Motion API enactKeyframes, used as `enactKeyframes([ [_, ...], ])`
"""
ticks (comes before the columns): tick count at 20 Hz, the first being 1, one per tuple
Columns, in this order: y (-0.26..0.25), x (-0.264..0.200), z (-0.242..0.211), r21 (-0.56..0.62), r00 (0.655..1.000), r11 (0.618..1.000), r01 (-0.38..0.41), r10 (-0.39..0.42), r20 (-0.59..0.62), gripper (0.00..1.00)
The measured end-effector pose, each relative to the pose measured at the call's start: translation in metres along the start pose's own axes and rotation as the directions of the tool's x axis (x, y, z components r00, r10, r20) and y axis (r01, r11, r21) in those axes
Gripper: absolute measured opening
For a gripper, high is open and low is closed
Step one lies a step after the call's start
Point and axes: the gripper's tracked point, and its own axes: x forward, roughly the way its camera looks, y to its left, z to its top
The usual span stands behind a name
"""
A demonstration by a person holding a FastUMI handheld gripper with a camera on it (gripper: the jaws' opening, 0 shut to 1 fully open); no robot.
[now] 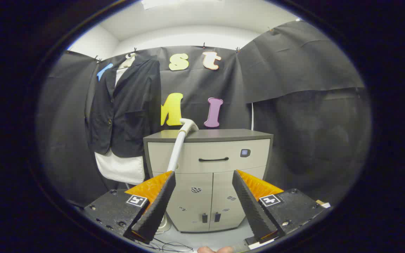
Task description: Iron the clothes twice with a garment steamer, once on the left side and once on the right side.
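Fingers of my gripper [204, 175] spread open, holding nothing; beyond them one grey two-door cabinet [207, 175], one white steamer wand [179, 144], one dark hanging jacket [123, 109].

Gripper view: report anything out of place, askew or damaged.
Nothing stands out. The jacket hangs straight beside the cabinet, the steamer head rests on the cabinet top, and the gripper is open, holding nothing.
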Motion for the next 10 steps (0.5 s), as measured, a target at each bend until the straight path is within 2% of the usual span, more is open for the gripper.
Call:
enactKeyframes([
  [10,-0.023,0.000,0.005,0.019,1.000,1.000,0.009,-0.010,0.023,1.00],
])
